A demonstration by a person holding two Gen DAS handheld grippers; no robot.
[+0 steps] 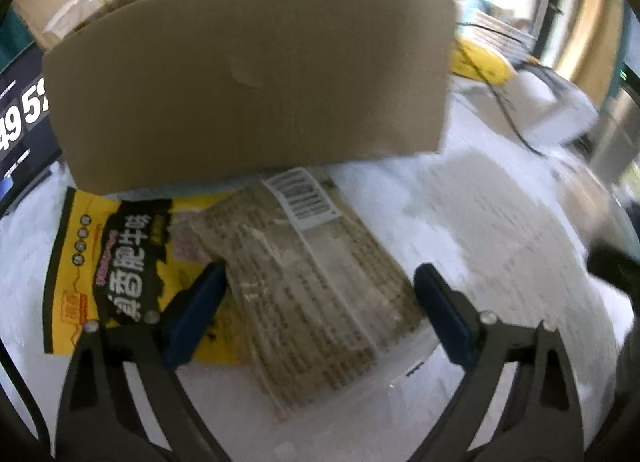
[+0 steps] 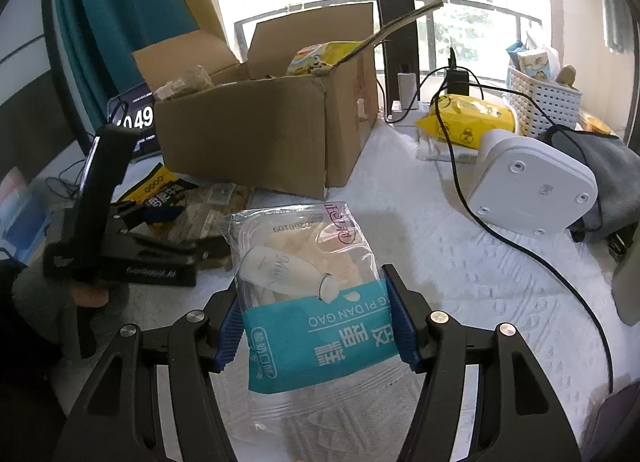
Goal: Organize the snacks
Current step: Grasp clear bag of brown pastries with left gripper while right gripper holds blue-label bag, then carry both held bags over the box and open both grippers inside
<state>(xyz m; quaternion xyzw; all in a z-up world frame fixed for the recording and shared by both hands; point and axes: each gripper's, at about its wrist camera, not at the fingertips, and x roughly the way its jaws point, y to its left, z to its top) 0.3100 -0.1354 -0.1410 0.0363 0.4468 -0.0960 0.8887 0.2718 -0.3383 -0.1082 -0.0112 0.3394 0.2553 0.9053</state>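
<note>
A: Cake packet [image 2: 316, 302] pinched across its teal band by the right tongs [image 2: 316, 322] — held above the bench [image 2: 460, 302], clear end toward the cardboard box [image 2: 260, 134].

B: Handling?

A: Light and soft by the look. Slick film, a thin plastic tray inside, cake likely to crush under a hard squeeze. Best taken across the middle of the band, as now, not by the loose sealed ends.

B: Left side?

A: Left tongs [image 1: 320, 302] spread wide, holding nothing, low over the tan packet [image 1: 308, 282], one pad [image 1: 200, 302] on either side. Tan packet flat on the bench, lying partly over the yellow packet [image 1: 120, 270], both just in front of the box wall [image 1: 248, 78]. Flat and floppy, probably — an edge grip likely to let it sag, so better across its width.

B: Count?

A: One cake packet in the tongs, one tan, one yellow with black lettering on the bench. One box, flaps open, with at least two more items showing above the rim — exact number hidden. Further out: one yellow wipes pack [image 2: 468, 122], one white basket [image 2: 540, 102], one white device [image 2: 532, 186] on its side, a black cable [image 2: 520, 246] trailing across the cloth.
</note>
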